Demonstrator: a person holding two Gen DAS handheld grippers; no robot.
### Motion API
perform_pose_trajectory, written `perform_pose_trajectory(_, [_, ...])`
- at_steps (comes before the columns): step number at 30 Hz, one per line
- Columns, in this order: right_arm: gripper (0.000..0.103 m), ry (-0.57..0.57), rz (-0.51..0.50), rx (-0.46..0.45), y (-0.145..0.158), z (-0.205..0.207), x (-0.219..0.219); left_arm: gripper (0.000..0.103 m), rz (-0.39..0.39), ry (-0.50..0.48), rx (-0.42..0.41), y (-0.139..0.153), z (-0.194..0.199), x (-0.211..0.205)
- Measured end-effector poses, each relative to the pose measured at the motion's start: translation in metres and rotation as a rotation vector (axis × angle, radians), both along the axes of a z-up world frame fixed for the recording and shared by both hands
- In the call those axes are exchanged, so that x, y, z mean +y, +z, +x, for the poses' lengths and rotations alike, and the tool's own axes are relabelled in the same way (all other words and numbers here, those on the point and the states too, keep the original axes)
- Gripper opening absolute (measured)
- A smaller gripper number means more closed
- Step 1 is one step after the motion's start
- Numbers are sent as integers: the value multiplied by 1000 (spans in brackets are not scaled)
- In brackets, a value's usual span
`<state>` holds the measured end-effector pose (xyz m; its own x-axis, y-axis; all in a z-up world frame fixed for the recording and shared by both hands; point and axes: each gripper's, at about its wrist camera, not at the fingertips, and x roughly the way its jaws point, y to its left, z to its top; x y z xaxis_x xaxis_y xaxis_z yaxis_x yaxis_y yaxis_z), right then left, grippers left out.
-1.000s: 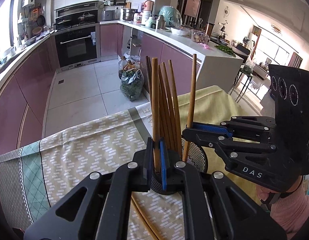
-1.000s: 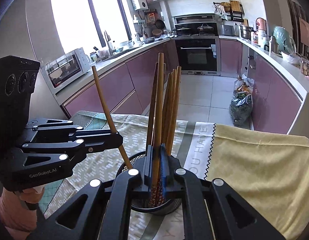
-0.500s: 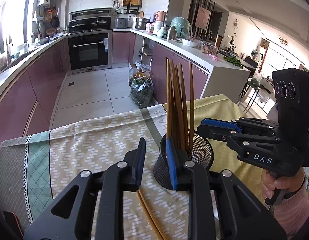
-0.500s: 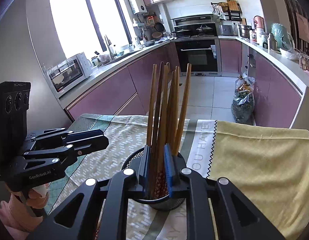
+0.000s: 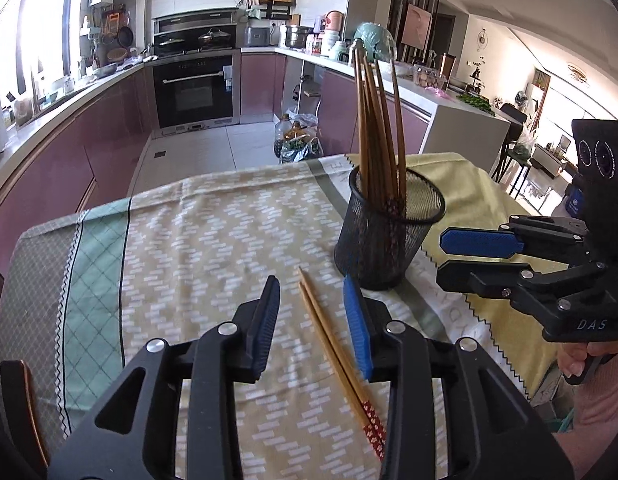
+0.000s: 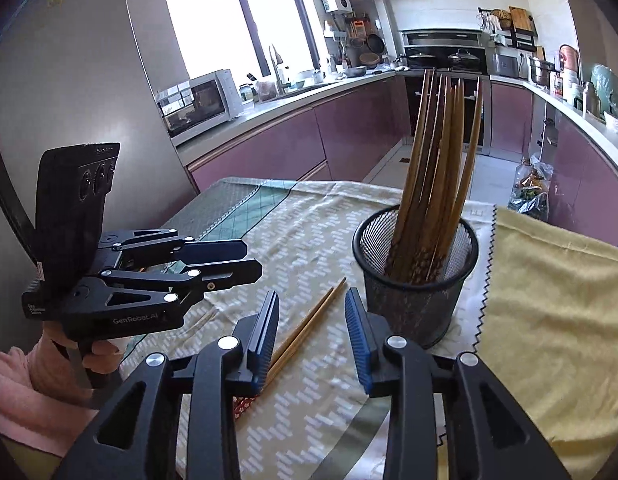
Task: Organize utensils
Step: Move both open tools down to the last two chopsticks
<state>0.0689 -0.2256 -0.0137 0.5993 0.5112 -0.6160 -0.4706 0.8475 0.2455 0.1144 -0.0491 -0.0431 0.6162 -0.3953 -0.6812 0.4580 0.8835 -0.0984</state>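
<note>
Both grippers gape empty — the left gripper (image 5: 311, 320) hovers over two loose chopsticks (image 5: 333, 344), the right gripper (image 6: 311, 322) alongside; light, stiff, slippery sticks — likely best pinched mid-shaft.

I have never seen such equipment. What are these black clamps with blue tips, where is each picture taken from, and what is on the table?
A person holds two hand tools, each a two-finger gripper with a camera looking along its fingers. One picture comes from the left gripper, the other from the right gripper. Both are open and hold nothing. On the patterned tablecloth stands a black mesh cup full of chopsticks. Two loose chopsticks lie beside it, waiting to be picked up.
</note>
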Motion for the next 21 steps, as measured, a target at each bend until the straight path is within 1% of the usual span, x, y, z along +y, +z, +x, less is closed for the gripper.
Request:
perform_pose_trajectory(3, [32, 6, 14, 58, -18, -1, 5, 33, -9, 11, 56, -21, -6, 9])
perform_pose_trajectory(5, [32, 6, 21, 96, -29, -2, 8, 34, -9, 26, 79, -34, -10, 11])
perform_pose_trajectory(10, [33, -2, 28, 159, -51, -5, 16, 37, -46, 60, 130, -54, -20, 24])
perform_pose_trajectory(15, [34, -6, 26, 184, -62, -9, 22, 38, -41, 80, 142, -57, -25, 26])
perform_pose_trajectory(18, [34, 7, 21, 194, -67, -14, 31, 39, -33, 87, 135, -56, -27, 26])
perform_pose_trajectory(21, [34, 11, -9, 193, -70, -17, 39, 39, -32, 82, 136, -58, -29, 24])
